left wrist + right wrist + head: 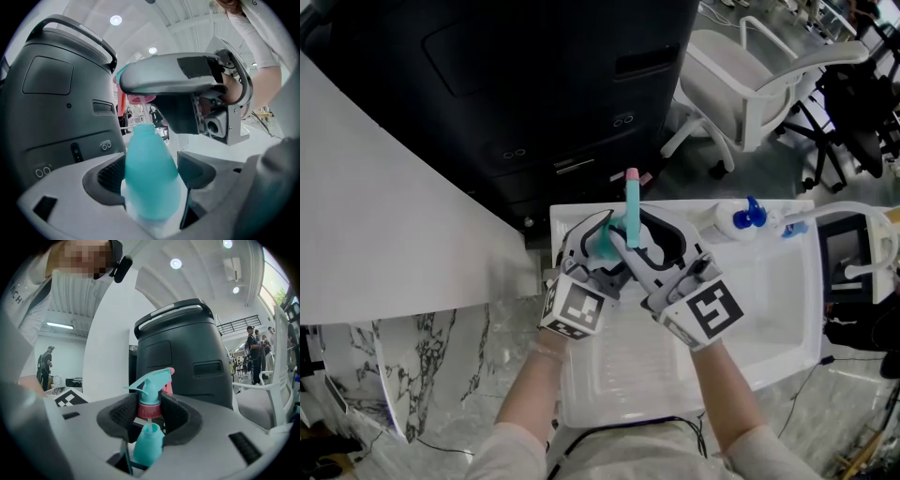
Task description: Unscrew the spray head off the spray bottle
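Note:
My left gripper (151,169) is shut on a teal spray bottle (150,187), pads on both sides of its body; the bottle's neck is bare. My right gripper (150,411) is shut on the pink collar (149,409) of the teal spray head (151,384). The head sits lifted just above the bottle neck (149,439), and a thin dip tube (149,421) bridges the gap. In the head view both grippers meet over the white tray (769,319), the left gripper (598,246) beside the right gripper (643,236), with the spray head (631,202) sticking up between them.
A second bottle with a blue spray head (748,217) lies at the tray's far right. A big black machine (534,84) stands right behind the tray. A white chair (750,84) is at the back right, and a white panel (384,216) on the left.

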Demonstrator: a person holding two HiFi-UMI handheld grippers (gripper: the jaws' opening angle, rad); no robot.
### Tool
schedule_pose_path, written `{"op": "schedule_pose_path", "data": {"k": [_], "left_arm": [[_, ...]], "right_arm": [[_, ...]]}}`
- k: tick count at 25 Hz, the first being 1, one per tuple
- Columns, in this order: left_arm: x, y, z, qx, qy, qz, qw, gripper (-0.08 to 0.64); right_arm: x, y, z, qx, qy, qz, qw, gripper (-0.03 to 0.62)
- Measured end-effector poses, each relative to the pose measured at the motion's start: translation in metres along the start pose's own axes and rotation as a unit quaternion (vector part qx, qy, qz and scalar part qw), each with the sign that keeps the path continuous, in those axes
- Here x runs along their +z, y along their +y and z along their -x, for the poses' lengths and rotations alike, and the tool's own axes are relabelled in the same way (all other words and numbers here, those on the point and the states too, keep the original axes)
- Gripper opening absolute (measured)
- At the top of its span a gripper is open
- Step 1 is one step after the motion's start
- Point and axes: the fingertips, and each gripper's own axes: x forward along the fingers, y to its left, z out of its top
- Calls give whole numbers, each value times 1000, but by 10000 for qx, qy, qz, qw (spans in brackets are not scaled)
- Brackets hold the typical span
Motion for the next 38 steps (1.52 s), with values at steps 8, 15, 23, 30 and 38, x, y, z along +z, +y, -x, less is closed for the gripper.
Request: {"op": "schedule_pose_path", "data": {"k": [8, 15, 23, 30, 38], "left_arm": [[-4, 0, -2, -47, 106, 93, 9999, 344], [-8, 1, -4, -59, 149, 236, 9996, 351], [-10, 1, -5, -97, 159, 271, 9995, 354], [-10, 1, -4, -102, 196, 230, 9995, 354], [-9, -1, -7, -54, 300, 209, 9993, 354]], "right_arm": [[30, -1, 6, 55, -337, -68, 9994, 156], [58, -6, 11, 78, -564, -140, 9983, 156], [79, -7, 14, 82, -741, -34, 9972, 156], [95, -5, 14, 100, -870, 35, 9962, 156], [114, -5, 19, 128, -988, 159, 9949, 156]]}}
